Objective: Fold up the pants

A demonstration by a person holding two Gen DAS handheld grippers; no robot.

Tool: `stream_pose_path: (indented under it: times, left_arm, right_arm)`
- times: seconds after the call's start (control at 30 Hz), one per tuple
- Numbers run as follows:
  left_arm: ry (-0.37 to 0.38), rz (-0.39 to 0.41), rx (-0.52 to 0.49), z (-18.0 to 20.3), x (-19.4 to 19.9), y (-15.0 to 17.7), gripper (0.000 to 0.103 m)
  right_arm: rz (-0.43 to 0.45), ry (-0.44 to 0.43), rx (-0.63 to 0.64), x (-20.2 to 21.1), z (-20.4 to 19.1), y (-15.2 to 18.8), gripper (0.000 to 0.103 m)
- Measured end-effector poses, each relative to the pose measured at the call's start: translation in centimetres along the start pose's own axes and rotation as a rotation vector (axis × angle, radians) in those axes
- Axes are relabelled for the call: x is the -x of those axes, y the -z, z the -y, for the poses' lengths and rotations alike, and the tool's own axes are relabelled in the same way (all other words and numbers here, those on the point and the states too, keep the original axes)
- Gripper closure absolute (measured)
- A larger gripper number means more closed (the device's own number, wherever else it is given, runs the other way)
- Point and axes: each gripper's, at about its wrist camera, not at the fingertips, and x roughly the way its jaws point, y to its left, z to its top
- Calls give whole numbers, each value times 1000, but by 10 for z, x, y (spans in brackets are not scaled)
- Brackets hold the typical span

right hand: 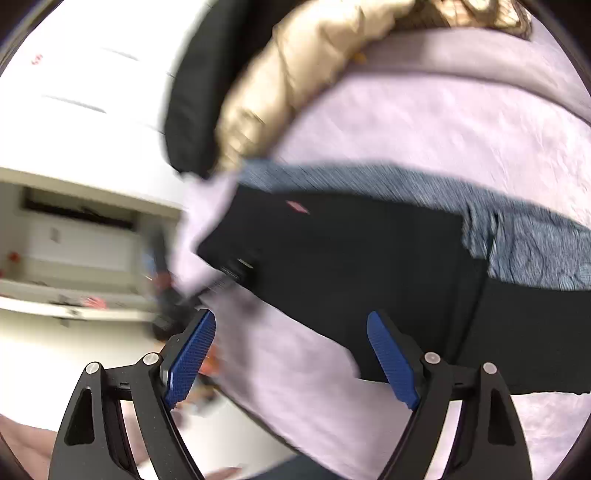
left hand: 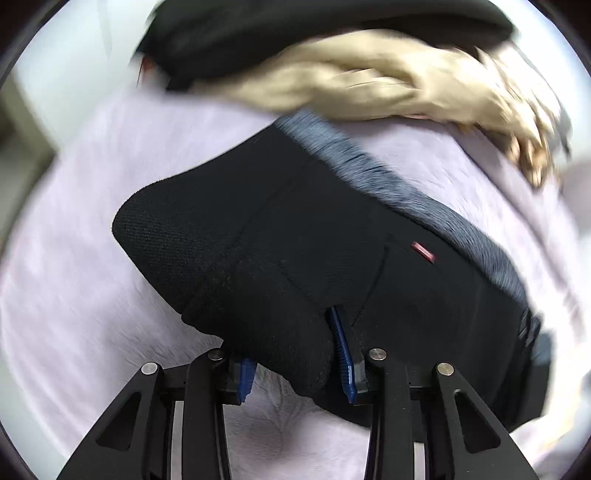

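The black pants point(left hand: 295, 229) lie on a pale lilac sheet point(left hand: 92, 280), apparently a bed cover, folded into a long band. A small red tag point(left hand: 423, 253) sits on the upper layer. Along the far side of the band a grey-blue patterned cloth point(left hand: 388, 177) shows, touching the pants; whether it is a lining or a separate piece cannot be told.

The left tool point(left hand: 295, 373) is clamped on a thick folded edge of the pants, with the bunched black fabric filling the gap between its blue pads point(left hand: 341, 354).

In the right wrist view the pants point(right hand: 351, 258) run across the sheet point(right hand: 424, 129) towards its left edge, where a corner of the sheet is ruffled. The right tool point(right hand: 291, 358) stands wide, its pads point(right hand: 190, 358) apart with nothing between them; it hangs over the sheet by the near edge of the pants, not touching them.

Beyond the pants, at the far edge of the sheet, lie a tan garment point(left hand: 369, 85) and a black one point(left hand: 277, 33), touching each other. Both views are blurred.
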Motion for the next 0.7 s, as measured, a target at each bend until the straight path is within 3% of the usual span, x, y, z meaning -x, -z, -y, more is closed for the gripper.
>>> stream_pose_path:
  times: [0.1, 0.2, 0.23, 0.33, 0.4, 0.57, 0.7]
  left_arm:
    - [-85, 68, -109, 23, 10, 5, 65]
    - [-165, 104, -206, 36, 9, 12, 65]
    - [-187, 111, -232, 39, 8, 15, 65]
    - [-244, 144, -307, 46, 10, 20, 65]
    - [-288, 165, -356, 55, 9, 23, 65]
    - [-335, 184, -400, 57, 8, 30, 65]
    - [-340, 193, -399, 57, 8, 30, 65]
  right_arm:
    - [60, -28, 33, 17, -27, -26, 19]
    - [42, -127, 24, 6, -46, -61, 19]
    - [19, -115, 34, -3, -53, -73, 19]
    - [-169, 45, 102, -64, -80, -105, 18]
    - [-295, 103, 191, -112, -100, -115, 18]
    - [-542, 159, 288, -210, -129, -106, 18]
    - [-670, 316, 458, -268, -145, -90, 18]
